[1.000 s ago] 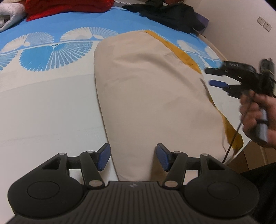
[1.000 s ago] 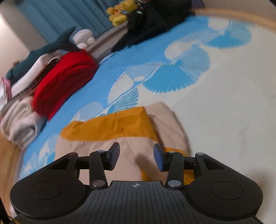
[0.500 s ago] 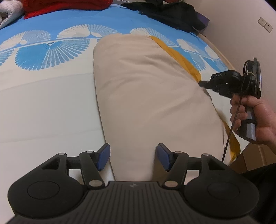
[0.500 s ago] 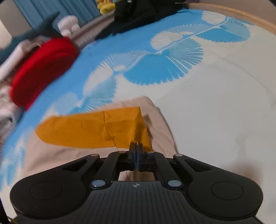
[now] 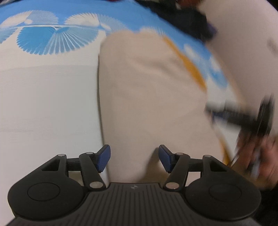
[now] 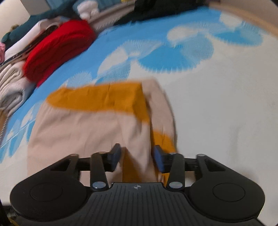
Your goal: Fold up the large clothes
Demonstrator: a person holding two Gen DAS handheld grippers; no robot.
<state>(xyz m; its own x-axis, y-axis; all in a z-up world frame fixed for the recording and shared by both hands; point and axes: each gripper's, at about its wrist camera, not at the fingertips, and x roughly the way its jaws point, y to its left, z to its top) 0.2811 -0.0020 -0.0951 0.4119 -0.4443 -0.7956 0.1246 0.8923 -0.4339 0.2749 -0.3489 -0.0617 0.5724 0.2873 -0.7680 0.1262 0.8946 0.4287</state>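
Observation:
A large beige garment (image 5: 147,95) with a mustard-orange band (image 6: 97,99) lies folded lengthwise on the bed. My left gripper (image 5: 134,156) hovers over its near end. The jaws are opening, with beige cloth under the gap and neither pad pressing on it. My right gripper (image 6: 137,154) is at the garment's (image 6: 83,128) other long edge. Its jaws are opening too, and a fold of beige and orange cloth lies between the pads without being pinched. In the left wrist view the right gripper (image 5: 211,113) is a blur at the garment's right edge, held by a hand (image 5: 260,160).
The bed sheet (image 5: 52,38) is blue with white fan prints and turns plain white nearer me. A folded red garment (image 6: 59,50) and a grey-white pile (image 6: 12,87) sit at the far left. Black clothes (image 6: 165,8) lie at the head. A wall (image 5: 243,34) stands to the right.
The right gripper closed half a second ago and has now opened again over the garment's edge. In the left wrist view it has dropped lower. The left gripper has shifted and rolled slightly.

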